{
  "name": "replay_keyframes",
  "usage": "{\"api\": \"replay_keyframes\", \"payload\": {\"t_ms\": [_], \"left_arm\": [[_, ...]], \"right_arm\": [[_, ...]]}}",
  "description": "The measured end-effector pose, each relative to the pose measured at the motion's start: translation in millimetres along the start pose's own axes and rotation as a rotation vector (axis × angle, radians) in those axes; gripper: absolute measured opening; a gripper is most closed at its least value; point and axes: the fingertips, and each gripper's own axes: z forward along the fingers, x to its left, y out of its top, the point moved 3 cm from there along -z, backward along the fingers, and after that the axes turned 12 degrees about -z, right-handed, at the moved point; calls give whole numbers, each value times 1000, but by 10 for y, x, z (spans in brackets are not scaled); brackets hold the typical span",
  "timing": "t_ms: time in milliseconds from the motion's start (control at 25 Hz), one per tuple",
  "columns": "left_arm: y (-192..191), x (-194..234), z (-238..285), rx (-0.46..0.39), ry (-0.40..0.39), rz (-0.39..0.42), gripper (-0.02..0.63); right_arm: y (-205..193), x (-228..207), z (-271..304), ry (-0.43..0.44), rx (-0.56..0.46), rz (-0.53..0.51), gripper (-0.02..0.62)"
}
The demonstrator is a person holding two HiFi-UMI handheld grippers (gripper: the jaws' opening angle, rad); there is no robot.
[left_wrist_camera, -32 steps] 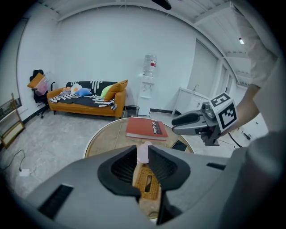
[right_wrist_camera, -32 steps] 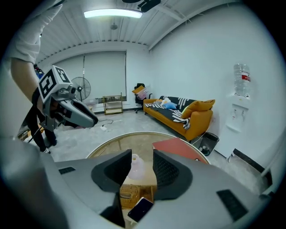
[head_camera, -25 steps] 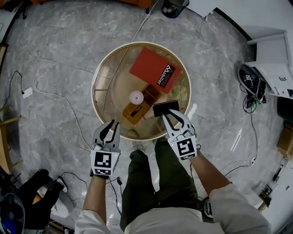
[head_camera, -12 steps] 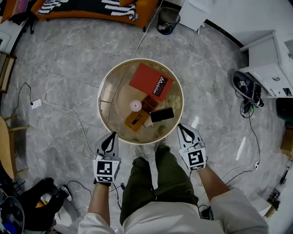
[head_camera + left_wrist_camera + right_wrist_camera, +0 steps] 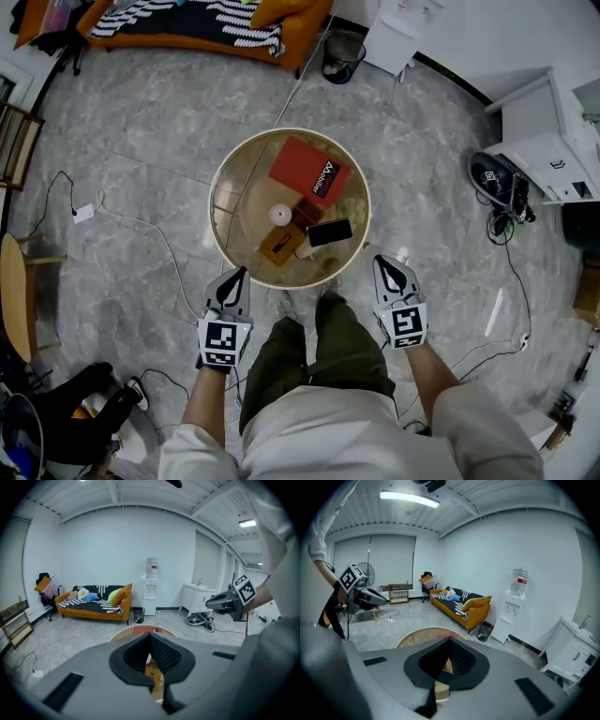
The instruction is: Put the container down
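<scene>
The dark flat container (image 5: 330, 232) lies on the round glass table (image 5: 236, 202), right of centre, just beside a brown wooden box (image 5: 281, 244). A red book (image 5: 308, 169) lies farther back. The left hand-held gripper (image 5: 236, 274) and right hand-held gripper (image 5: 383, 262) hang closed and empty off the table's near edge, over grey marble floor (image 5: 141, 159). An orange sofa (image 5: 187, 23) stands far left.

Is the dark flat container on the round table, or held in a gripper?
On the table. The dark flat container lies on the round table; the right gripper is shut, empty, and past the table's edge.
</scene>
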Motion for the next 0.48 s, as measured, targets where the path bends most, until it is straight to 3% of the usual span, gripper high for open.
{"api": "replay_keyframes", "payload": {"t_ms": [480], "left_arm": [[175,-180,-398,-17,-11,46,8]], "right_arm": [[157,39,-264,-11,8,5,21]]}}
